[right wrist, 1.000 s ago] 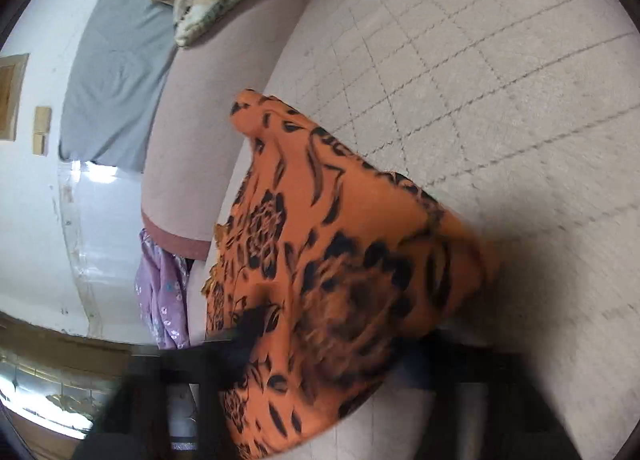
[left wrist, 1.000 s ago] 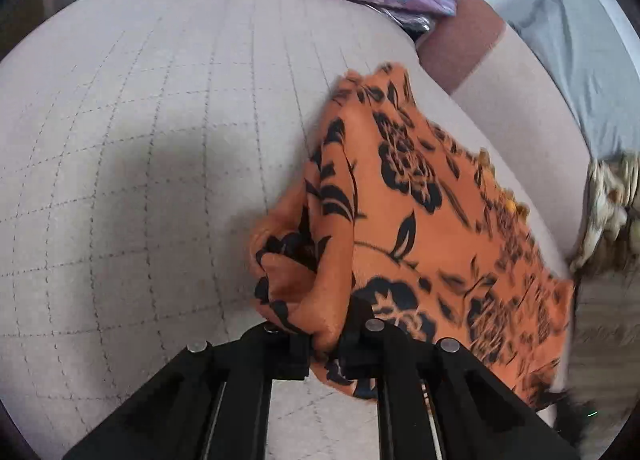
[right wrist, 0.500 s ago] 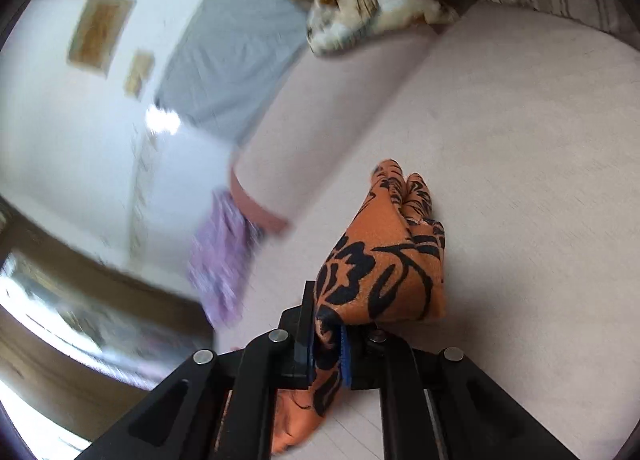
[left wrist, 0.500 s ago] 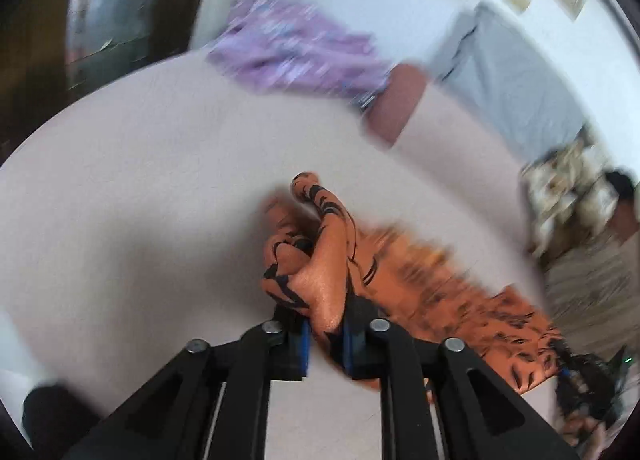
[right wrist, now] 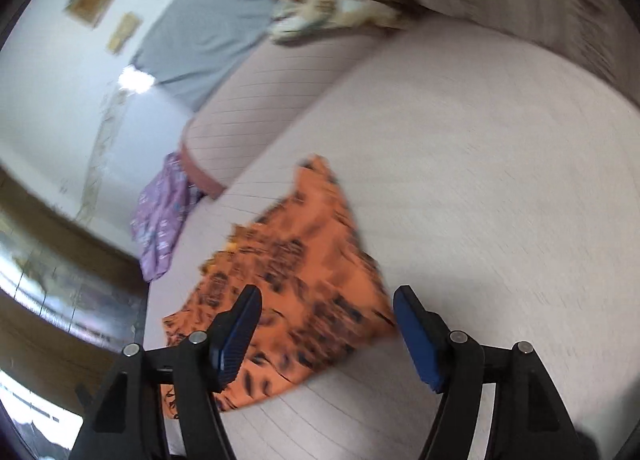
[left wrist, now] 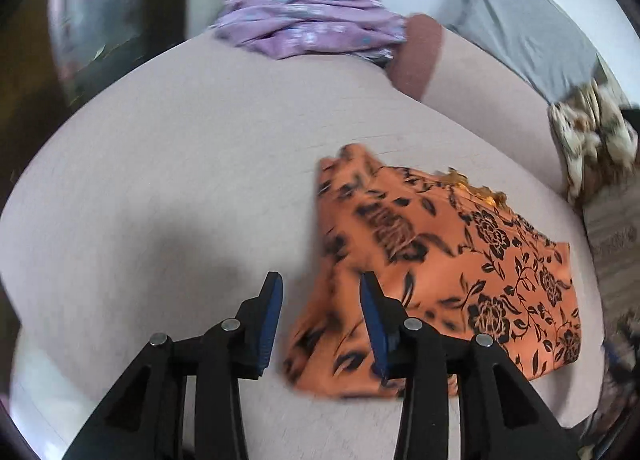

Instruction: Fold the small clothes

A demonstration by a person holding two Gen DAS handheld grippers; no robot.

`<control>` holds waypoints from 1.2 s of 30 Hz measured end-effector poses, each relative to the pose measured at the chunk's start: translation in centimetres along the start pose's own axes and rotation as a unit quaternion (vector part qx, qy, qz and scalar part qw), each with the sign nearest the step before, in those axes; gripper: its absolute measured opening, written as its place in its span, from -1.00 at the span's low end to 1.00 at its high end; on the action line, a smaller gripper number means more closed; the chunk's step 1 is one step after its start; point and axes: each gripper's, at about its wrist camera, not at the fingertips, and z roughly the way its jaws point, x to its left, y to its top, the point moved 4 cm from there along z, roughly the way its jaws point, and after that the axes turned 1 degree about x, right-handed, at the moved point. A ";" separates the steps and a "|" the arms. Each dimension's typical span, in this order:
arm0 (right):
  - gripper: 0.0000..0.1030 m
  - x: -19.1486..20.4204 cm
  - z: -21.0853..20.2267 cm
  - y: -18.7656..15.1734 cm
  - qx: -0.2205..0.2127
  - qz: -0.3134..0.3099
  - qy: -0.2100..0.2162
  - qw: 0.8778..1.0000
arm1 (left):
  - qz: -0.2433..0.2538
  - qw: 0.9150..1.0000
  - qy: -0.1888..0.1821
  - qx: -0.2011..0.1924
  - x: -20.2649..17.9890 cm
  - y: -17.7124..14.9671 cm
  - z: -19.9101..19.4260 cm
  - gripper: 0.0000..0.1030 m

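Now the left claw [left wrist: 320, 300] is spreading its jaws, nothing pinched, so the orange cloth [left wrist: 440, 260] is settling flat on the couch seat [left wrist: 180, 180] at about two o'clock. The right claw [right wrist: 326, 312] is opening wide too, released, the cloth lying at eleven o'clock, seemingly let go to finish a fold.

Surface: pale beige quilted sofa seat [left wrist: 180, 180], stitched in a grid.
Near right: orange cloth with black flower print [left wrist: 460, 260], lying flat on the seat.
Far edge: crumpled purple flowered garment [left wrist: 304, 16].
Far right: cream-and-brown patterned blanket [left wrist: 588, 136], bunched.
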 end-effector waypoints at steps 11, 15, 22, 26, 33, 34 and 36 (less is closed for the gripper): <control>0.39 3.6 8.5 5.9 0.059 -0.114 -0.051 0.990 | 0.076 0.994 0.039 0.070 -0.8 6.5 9.9 -0.28; 0.38 3.4 13.9 7.4 0.098 -0.152 -0.073 0.981 | 0.086 0.993 0.035 0.072 -0.6 6.7 10.8 -0.83; -0.82 7.8 17.2 8.3 0.078 -0.262 -0.116 0.955 | 0.100 0.994 0.046 -0.017 -1.2 7.9 8.7 -0.91; -0.72 3.9 19.3 9.4 0.081 -0.215 -0.172 0.958 | 0.079 0.994 0.062 0.036 0.6 6.6 12.6 -0.81; 0.40 3.5 12.9 9.8 0.005 -0.165 -0.120 0.979 | 0.079 0.994 0.071 -0.020 0.8 6.5 6.9 -0.79; 0.40 4.1 11.8 9.6 -0.001 -0.163 -0.107 0.981 | 0.081 0.994 0.068 -0.028 0.7 6.2 5.9 -0.77; 0.41 5.9 9.5 8.7 0.010 -0.153 -0.041 0.987 | 0.082 0.995 0.047 -0.041 0.1 5.0 3.5 -0.60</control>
